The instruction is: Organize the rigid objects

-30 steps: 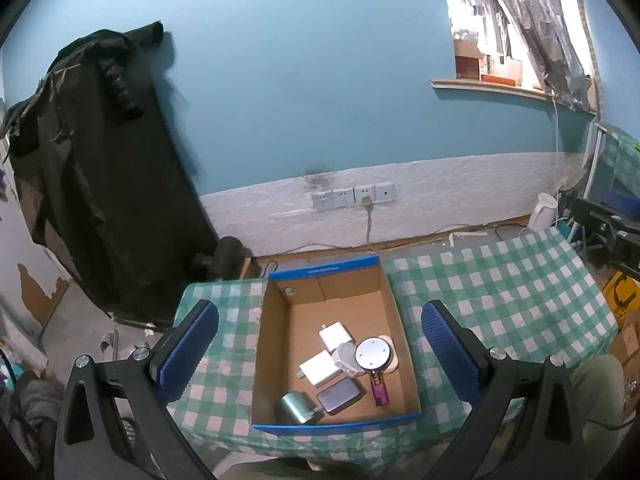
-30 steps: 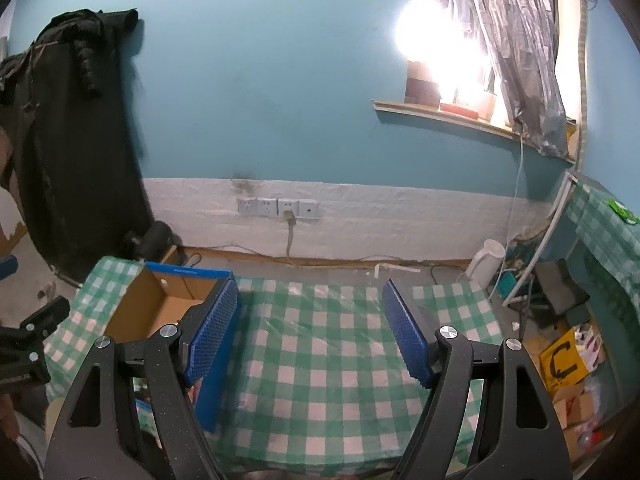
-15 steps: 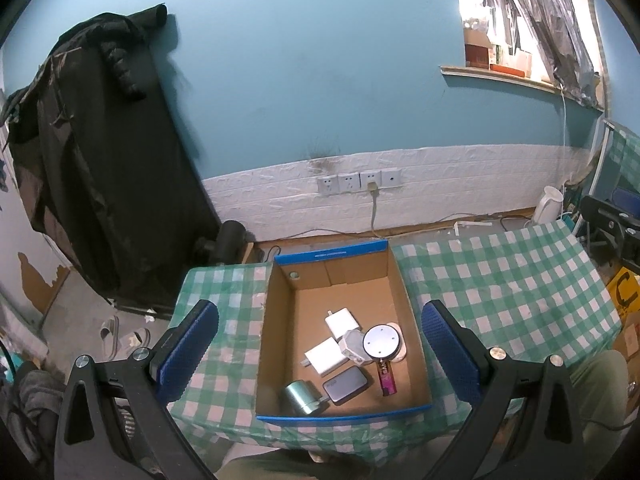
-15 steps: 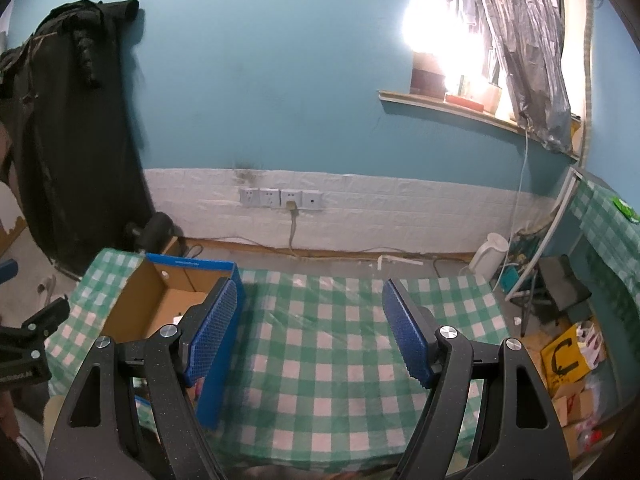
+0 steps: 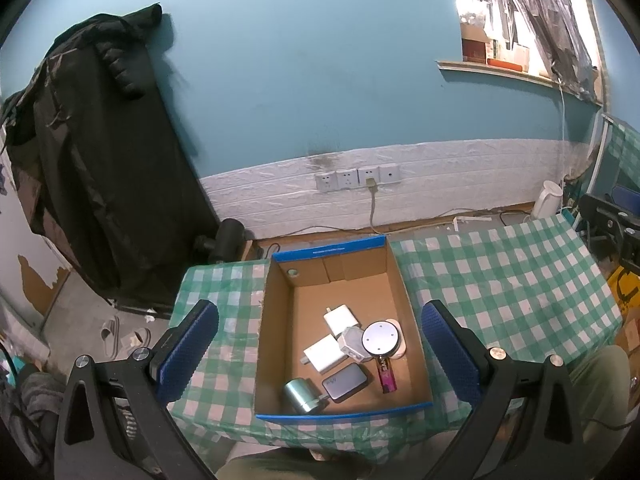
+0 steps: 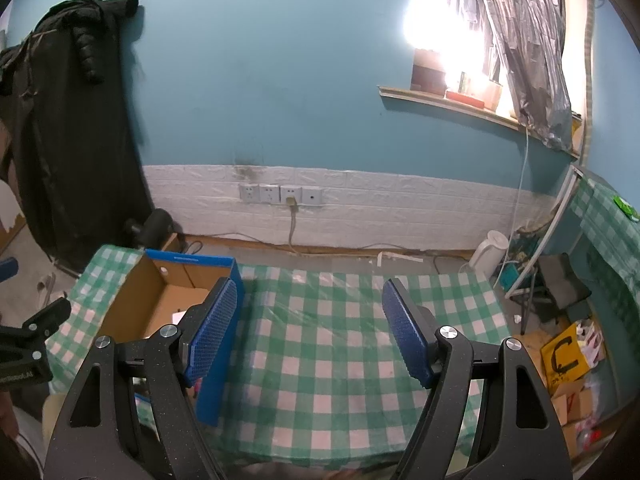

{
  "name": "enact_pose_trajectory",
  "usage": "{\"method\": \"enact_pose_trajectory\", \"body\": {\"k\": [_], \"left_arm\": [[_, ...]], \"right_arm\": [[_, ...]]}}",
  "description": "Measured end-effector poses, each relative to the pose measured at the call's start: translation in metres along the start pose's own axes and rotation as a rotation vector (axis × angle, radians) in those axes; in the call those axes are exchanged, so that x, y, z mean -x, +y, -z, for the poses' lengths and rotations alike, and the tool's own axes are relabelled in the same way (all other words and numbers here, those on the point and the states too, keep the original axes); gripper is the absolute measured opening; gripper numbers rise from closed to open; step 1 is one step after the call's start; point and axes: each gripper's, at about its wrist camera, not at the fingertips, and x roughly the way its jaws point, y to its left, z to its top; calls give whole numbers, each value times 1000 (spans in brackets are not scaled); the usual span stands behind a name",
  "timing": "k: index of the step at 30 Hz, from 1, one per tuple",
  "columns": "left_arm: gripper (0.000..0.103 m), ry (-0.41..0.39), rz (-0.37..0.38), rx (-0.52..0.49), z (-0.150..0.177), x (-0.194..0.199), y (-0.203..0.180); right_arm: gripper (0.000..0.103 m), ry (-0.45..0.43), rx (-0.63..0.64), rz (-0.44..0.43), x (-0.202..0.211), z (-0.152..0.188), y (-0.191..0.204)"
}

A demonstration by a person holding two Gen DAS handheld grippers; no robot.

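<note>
Left hand-held gripper raised above the box, pads spread wide, nothing between them. Box a touch lower and more central in the left view than a second ago — camera drifting, not descending; no reach begun.

Right hand-held gripper likewise spread wide and bare, poised over the checked cloth of the desk, box just to its left. View barely shifted over the last second, wall and sockets sitting a little lower in frame.

Inside the box, clustered toward the near right corner: two white chargers, a round disc lying over a pale pad, a clear faceted piece touching the disc, a grey power bank, a metal cylinder on its side beside it, a pink lighter along the right wall. Far half of the box bare cardboard.

Nothing on the cloth right of the box in either view. Read as either the very start or a pause between picks — objects all in the box, neither gripper committed. Likely next: left gripper down into the box for one item, probably something at the edge of the heap; the cylinder may roll, and the stacked disc could shift its neighbours.
</note>
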Motion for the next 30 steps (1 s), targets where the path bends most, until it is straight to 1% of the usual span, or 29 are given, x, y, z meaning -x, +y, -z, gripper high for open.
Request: {"method": "enact_pose_trajectory", "body": {"k": [22, 30], "left_arm": [[102, 14, 3, -15, 2, -4, -5], [102, 17, 9, -39, 4, -5, -8]], "right_arm": [[75, 6, -4, 4, -2, 3, -1], [75, 13, -3, 1, -3, 3, -1]]}}
